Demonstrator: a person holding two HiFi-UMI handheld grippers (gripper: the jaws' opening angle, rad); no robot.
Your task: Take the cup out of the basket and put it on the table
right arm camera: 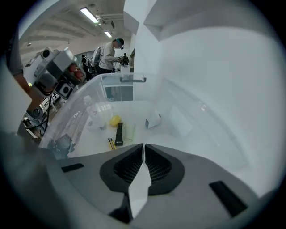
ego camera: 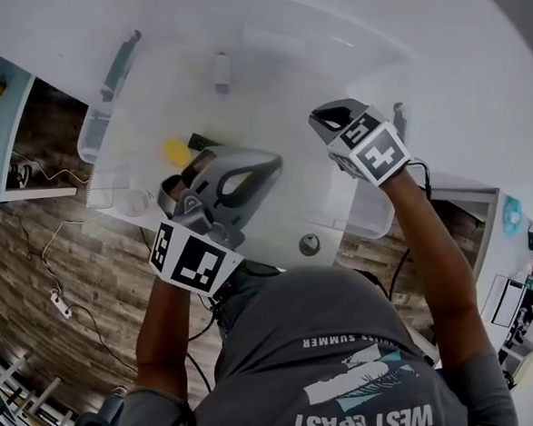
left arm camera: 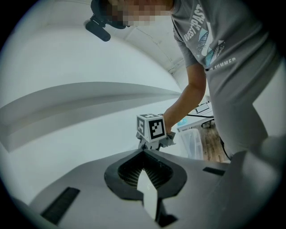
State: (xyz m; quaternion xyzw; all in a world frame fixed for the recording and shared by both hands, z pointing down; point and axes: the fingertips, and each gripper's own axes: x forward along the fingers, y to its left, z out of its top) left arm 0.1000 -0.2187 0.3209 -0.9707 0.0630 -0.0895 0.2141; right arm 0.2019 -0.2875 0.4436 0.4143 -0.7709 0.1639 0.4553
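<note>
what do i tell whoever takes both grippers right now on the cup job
Grippers: the left gripper has its jaws together and empty, and points across toward the right gripper. That one is also shut and empty, and is aimed down into the basket.
Things: what looks like the clear cup stands inside the basket by a side wall, next to a yellow object. Nothing touches it.
Done: nothing yet.
Left: open a gripper, take the cup, lift it out and set it on the table.
</note>
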